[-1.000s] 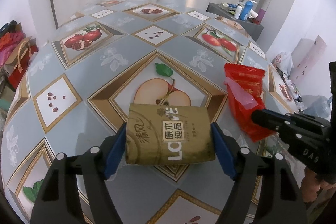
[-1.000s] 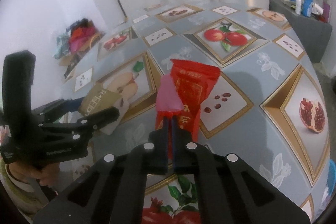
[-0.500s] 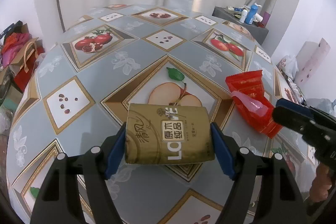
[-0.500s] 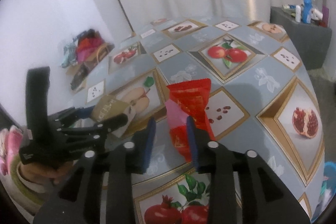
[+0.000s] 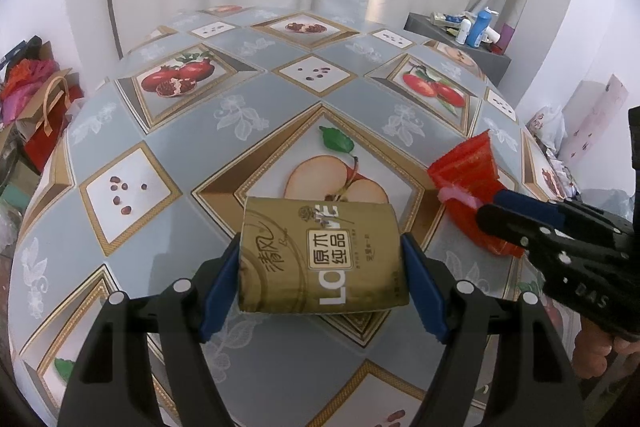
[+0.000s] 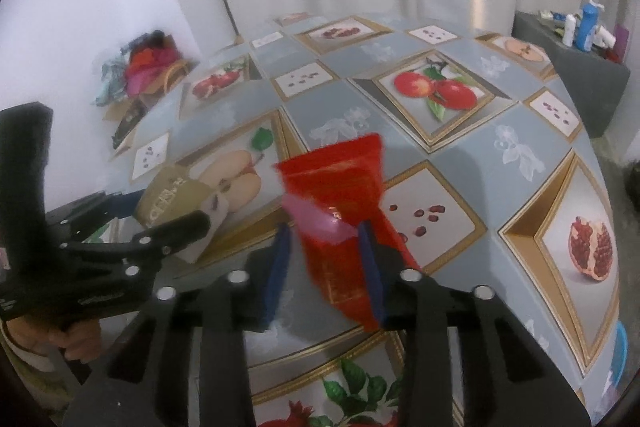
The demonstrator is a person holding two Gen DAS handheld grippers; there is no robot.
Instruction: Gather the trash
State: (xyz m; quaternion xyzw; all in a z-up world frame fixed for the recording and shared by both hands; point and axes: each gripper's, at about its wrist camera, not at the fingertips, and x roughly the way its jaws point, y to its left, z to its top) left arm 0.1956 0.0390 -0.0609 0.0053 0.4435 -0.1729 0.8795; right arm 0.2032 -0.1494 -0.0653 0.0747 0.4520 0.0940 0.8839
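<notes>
— Two grippers work over one fruit-print tablecloth (image 5: 280, 99), each with a piece of trash. What does the left gripper (image 5: 320, 281) hold?

— It squeezes a gold tissue pack (image 5: 322, 259) by both sides, blue pads (image 5: 218, 291) pressing its ends, lifted just above the cloth, likely ready to carry off.

— And the right gripper (image 6: 326, 267)?

— Its jaws have just been closing around a red wrapper (image 6: 340, 187) with a pink strip (image 6: 316, 219). One pad touches; a gap shows beside the other, so no firm pinch yet.
</notes>
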